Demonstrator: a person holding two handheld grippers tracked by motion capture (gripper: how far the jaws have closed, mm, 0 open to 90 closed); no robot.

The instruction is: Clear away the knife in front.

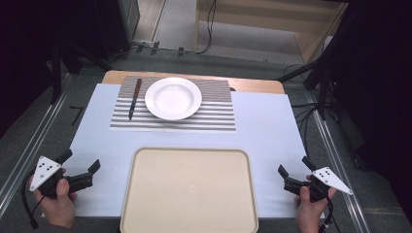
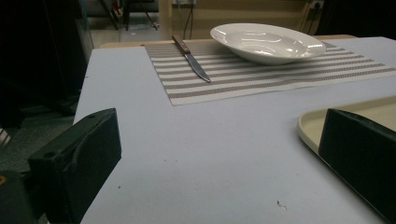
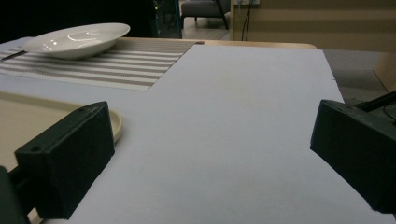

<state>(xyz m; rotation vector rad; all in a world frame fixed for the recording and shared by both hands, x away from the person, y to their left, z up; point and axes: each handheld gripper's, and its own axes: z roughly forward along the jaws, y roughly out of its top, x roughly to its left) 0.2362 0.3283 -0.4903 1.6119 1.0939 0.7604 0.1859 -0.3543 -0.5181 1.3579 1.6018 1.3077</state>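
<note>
A white deep plate [image 1: 173, 98] [image 2: 267, 42] [image 3: 77, 39] rests on a striped placemat [image 1: 214, 119] [image 2: 261, 77] [image 3: 121, 65] at the far middle of the table. A knife [image 1: 134, 98] [image 2: 191, 58] with a brown handle lies on the mat left of the plate. A beige tray [image 1: 189, 191] [image 2: 345, 116] [image 3: 28, 116] sits at the near middle, with nothing on it. My left gripper [image 1: 80, 162] [image 2: 219, 154] rests near the front left corner, jaws wide open and nothing between them. My right gripper [image 1: 294, 166] [image 3: 210, 154] rests near the front right, also open with nothing between its jaws.
The table [image 1: 267, 141] is covered by a pale sheet, with a wooden edge showing at the back. Metal rails run along both sides of the table. Cables and dark stands lie on the floor beyond.
</note>
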